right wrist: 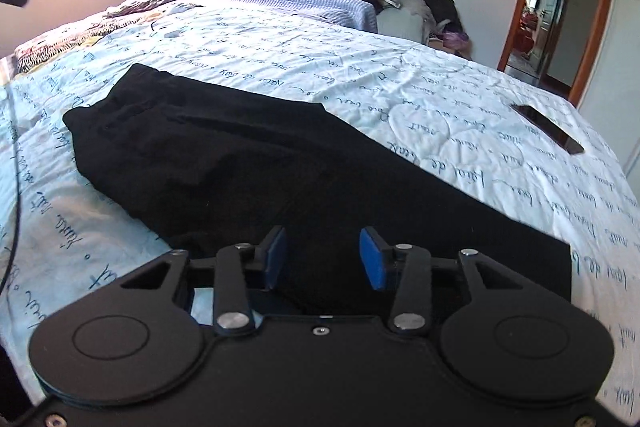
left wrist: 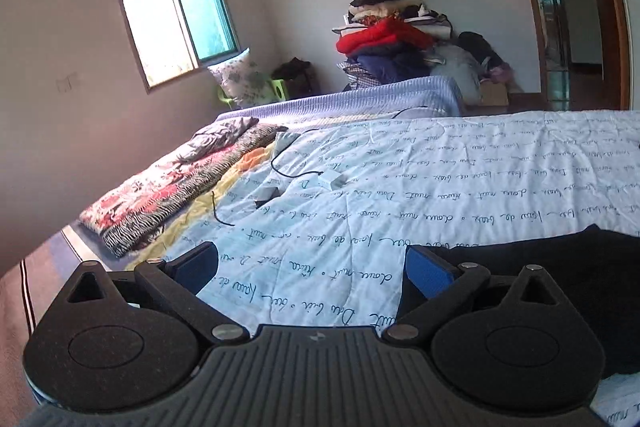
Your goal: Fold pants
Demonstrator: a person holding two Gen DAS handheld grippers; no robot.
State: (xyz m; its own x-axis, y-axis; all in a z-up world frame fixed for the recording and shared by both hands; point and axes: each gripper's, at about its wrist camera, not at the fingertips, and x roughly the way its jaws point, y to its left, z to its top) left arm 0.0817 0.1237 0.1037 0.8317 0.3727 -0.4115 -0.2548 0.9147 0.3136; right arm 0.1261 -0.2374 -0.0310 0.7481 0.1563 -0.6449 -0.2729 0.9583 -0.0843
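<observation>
Black pants (right wrist: pixel 248 163) lie folded lengthwise on a white bedspread (right wrist: pixel 400 75) covered in blue handwriting. They run from the near right to the far left in the right wrist view. My right gripper (right wrist: pixel 324 257) hovers over their near end, its blue pads (right wrist: pixel 372 259) apart with only the cloth below showing between them. In the left wrist view, my left gripper (left wrist: pixel 312 267) stands wide open over bare bedspread (left wrist: pixel 400 187). One end of the pants (left wrist: pixel 560 287) lies just behind its right finger (left wrist: pixel 428 271).
A dark phone (right wrist: pixel 548 129) lies on the bed to the right of the pants. A black cable and a small white charger (left wrist: pixel 330 181) lie further up the bed, beside a folded floral blanket (left wrist: pixel 168 187). A pile of clothes (left wrist: pixel 388 39) stands against the far wall.
</observation>
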